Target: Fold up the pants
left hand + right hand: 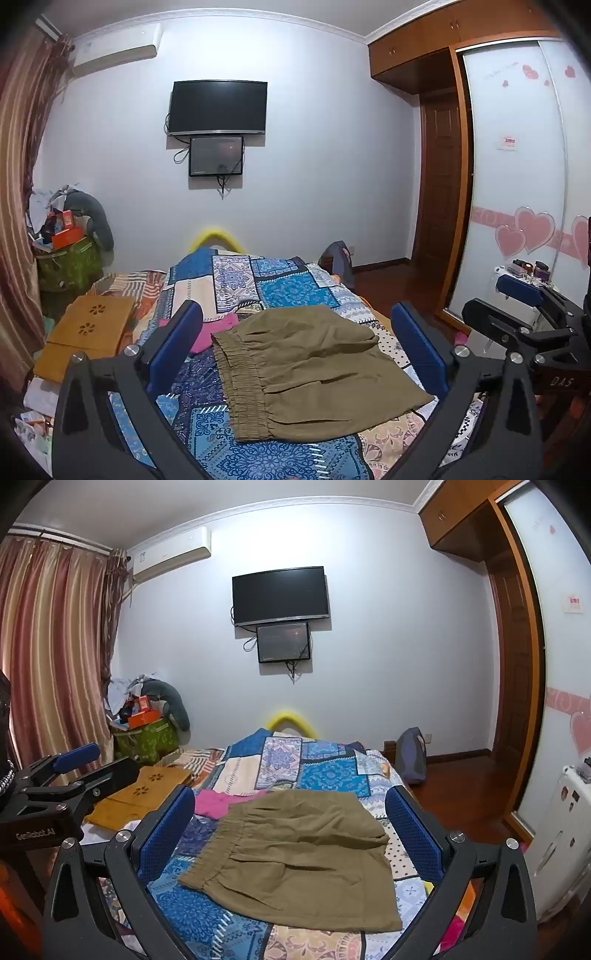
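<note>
Olive-brown pants (314,369) lie folded into a compact rectangle on the patchwork bedspread (273,284), elastic waistband toward the left. They also show in the right wrist view (299,856). My left gripper (299,354) is open and empty, held above the pants with its blue pads on either side. My right gripper (291,834) is open and empty too, above the pants. Each gripper shows at the edge of the other's view: the right gripper (528,310) and the left gripper (70,771).
A pink garment (218,803) lies on the bed behind the pants. A wooden lap tray (88,332) sits at the bed's left side. A cluttered green bin (68,258) stands by the curtain. A wardrobe (517,177) and small white cabinet (561,834) are on the right.
</note>
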